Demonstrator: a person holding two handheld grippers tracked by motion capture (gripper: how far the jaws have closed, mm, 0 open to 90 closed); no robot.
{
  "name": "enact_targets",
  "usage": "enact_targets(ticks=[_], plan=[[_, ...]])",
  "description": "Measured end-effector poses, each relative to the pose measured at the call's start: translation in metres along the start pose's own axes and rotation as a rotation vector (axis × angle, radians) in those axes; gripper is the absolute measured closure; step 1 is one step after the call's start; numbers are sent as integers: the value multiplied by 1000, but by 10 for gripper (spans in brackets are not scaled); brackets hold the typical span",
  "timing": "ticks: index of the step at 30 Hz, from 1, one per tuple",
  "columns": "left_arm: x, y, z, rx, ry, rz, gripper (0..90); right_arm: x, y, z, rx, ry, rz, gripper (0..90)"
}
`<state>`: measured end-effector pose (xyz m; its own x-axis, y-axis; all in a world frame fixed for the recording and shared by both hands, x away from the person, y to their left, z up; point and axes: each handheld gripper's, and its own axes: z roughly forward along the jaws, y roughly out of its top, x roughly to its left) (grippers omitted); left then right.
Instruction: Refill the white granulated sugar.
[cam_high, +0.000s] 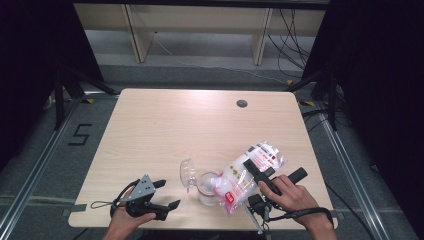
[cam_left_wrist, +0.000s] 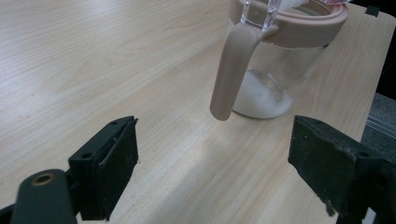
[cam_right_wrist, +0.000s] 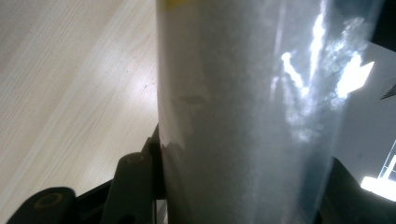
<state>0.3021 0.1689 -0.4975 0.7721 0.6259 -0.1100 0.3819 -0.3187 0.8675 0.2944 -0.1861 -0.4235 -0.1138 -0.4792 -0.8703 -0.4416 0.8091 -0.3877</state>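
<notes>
A clear jar (cam_high: 206, 190) with a beige rim stands near the table's front edge, its clear lid (cam_high: 188, 173) flipped open to the left. In the left gripper view a little white powder (cam_left_wrist: 261, 95) lies at the bottom of the jar (cam_left_wrist: 285, 42). A plastic bag of white powder (cam_high: 245, 175) with red print is tilted, its lower end over the jar's mouth. My right gripper (cam_high: 255, 172) is shut on the bag (cam_right_wrist: 243, 112), which sits between its jaws. My left gripper (cam_high: 167, 194) rests open on the table left of the jar, with nothing between its fingers (cam_left_wrist: 109, 161).
The wooden table (cam_high: 200, 125) has a round cable hole (cam_high: 242, 103) at its back right. Beyond the far edge stand shelf legs and loose cables on the floor. A "5" mark (cam_high: 80, 134) is on the floor to the left.
</notes>
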Motion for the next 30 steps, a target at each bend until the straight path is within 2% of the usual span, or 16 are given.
enact_targets(ticks=[7,8,10,18,22,25,27,30], plan=[[0,0,0,-1,0,-1,154,-1,-1,-1,7,5,-6,563],[0,0,0,-1,0,0,154,-1,0,-1,10,10,6,564],[0,0,0,1,0,0,154,-2,-1,1,-12,1,-23,565],[0,0,0,-1,0,0,154,-3,-1,0,-6,5,-25,569],[-1,0,0,-8,-1,-13,154,-3,-1,0,-7,4,-21,572],[0,0,0,-1,-1,10,154,-3,-1,-1,-6,3,-22,573],[-1,0,0,-8,-1,-13,154,-1,-1,-2,7,3,-4,574],[-1,0,1,-8,-1,-12,154,-1,-1,-2,6,2,-4,575]])
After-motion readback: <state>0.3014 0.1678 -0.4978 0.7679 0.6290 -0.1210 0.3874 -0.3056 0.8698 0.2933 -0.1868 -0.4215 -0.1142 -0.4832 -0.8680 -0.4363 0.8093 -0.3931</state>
